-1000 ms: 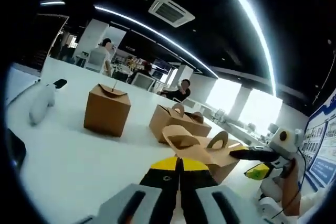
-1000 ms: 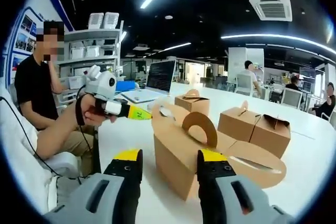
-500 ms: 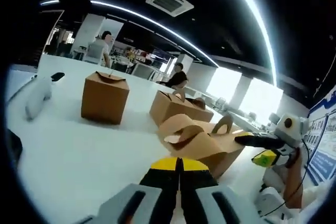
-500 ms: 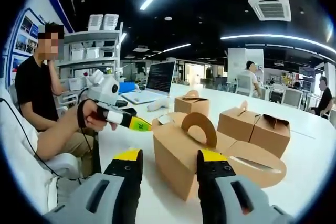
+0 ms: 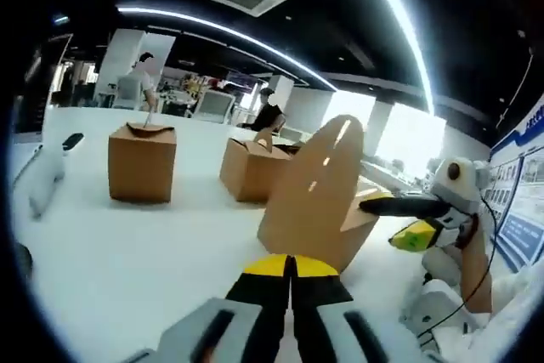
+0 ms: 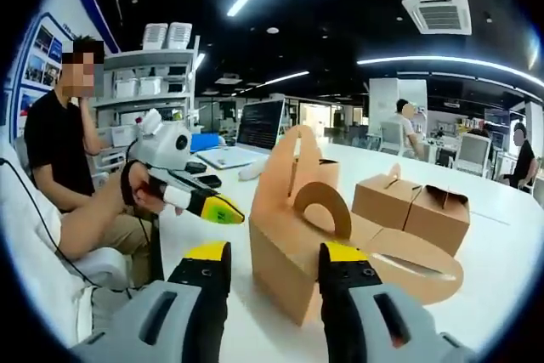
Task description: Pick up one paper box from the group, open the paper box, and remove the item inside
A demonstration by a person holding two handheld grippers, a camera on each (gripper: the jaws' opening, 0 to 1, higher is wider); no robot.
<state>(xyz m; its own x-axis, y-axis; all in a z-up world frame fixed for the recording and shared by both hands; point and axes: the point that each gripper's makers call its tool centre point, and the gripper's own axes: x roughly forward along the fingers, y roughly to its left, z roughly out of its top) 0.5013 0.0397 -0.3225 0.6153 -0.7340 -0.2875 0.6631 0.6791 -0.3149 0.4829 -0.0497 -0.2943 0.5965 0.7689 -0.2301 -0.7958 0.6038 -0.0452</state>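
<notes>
No legible text, posters too blurred

Both views face the open box (image 5: pixel 310 193) closely, seemingly from opposite sides.

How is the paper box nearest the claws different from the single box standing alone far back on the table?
The near box has its flaps open: one stands up, another lies flat on the table. The far box is closed, handle tabs joined on top. The near box sits by the right claw; the far box stands untouched. Both are plain brown paper.
</notes>
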